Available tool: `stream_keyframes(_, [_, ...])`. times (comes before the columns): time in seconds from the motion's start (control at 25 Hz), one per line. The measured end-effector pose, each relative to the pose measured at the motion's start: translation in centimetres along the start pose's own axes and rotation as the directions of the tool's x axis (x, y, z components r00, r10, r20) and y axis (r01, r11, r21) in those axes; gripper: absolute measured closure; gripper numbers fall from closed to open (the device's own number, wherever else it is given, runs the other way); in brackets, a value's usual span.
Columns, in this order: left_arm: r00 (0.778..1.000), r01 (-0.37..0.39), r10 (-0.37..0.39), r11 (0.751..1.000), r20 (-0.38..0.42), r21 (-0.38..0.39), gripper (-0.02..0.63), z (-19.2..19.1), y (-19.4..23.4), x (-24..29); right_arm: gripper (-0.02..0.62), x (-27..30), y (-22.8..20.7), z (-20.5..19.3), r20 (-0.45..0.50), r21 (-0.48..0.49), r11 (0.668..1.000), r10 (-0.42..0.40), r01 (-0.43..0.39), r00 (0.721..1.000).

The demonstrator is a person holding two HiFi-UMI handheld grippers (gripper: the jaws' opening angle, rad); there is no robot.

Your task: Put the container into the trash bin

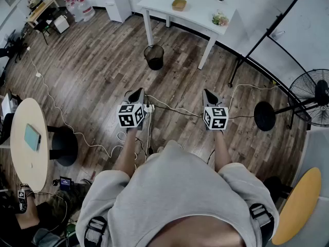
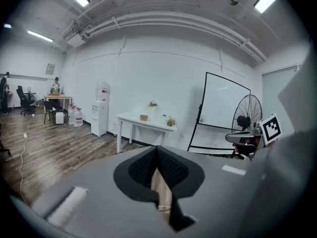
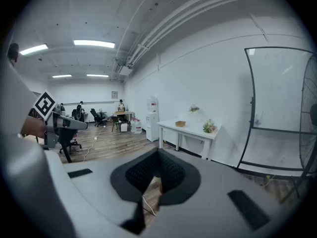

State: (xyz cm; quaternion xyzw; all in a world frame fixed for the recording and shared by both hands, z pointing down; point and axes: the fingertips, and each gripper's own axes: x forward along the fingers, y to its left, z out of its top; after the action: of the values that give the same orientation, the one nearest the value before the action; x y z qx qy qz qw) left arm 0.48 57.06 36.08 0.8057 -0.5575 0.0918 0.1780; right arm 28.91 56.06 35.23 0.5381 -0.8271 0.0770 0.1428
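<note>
Grey sweatshirt shoulders (image 1: 175,189) fill the bottom of the head view, and two bare forearms reach forward from them, each holding a grey two-jaw gripper over the dark wood-plank floor (image 1: 97,60). Both the left gripper (image 1: 138,92) and the right gripper (image 1: 208,92) carry a cube with square black-and-white markers, and a white cable (image 1: 169,107) runs across the floor between them. Beyond them a black wire-mesh trash bin (image 1: 153,56) stands on the floor, just beside the front left leg of a white rectangular table (image 1: 195,14). The small tan container (image 1: 179,4) sits on that table top towards its left end, well apart from the bin, and what looks like a small flowering plant (image 1: 220,18) stands near the right front corner. A round beige table (image 1: 23,153) lies at the left and a black standing fan (image 1: 313,94) at the right. In the left gripper view the dark ribbed fingers (image 2: 171,167) meet at their tips with nothing between them; the container (image 2: 143,117) shows far off on the white table. In the right gripper view the fingers (image 3: 171,170) are likewise pressed together and empty, with the container (image 3: 180,124) on the table top ahead.
</note>
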Motion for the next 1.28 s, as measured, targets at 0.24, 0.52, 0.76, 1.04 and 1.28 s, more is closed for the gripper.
stream_keyframes(0.24, [1.000, 0.005, -0.005, 1.000, -0.006, 0.003, 0.595, -0.1, -0.5, 0.1, 0.581, -0.1, 0.3, -0.5, -0.012, -0.002, 1.000, 0.009, -0.009, 1.000])
stream_keyframes(0.52, [1.000, -0.002, 0.002, 1.000, -0.016, 0.003, 0.595, -0.9, -1.1, -0.3, 0.578, -0.5, 0.8, -1.2, 0.001, 0.033, 0.997, 0.067, -0.067, 0.998])
stream_keyframes(0.76, [1.000, -0.005, 0.005, 1.000, -0.015, 0.004, 0.595, -1.0, -2.2, 0.0, 0.367, -0.5, 1.3, -1.5, 0.013, 0.010, 0.993, 0.116, -0.116, 0.993])
stream_keyframes(1.04, [1.000, -0.005, 0.006, 1.000, -0.020, 0.011, 0.595, -1.8, -4.6, -0.1, 0.367, -2.1, 0.1, -2.4, 0.014, 0.012, 0.994, 0.110, -0.110, 0.994])
stream_keyframes(1.28, [0.999, -0.016, 0.016, 1.000, -0.034, 0.014, 0.595, -2.1, -6.0, 0.3, 0.367, -2.5, -1.9, -2.4, 0.019, 0.010, 0.995, 0.104, -0.104, 0.994])
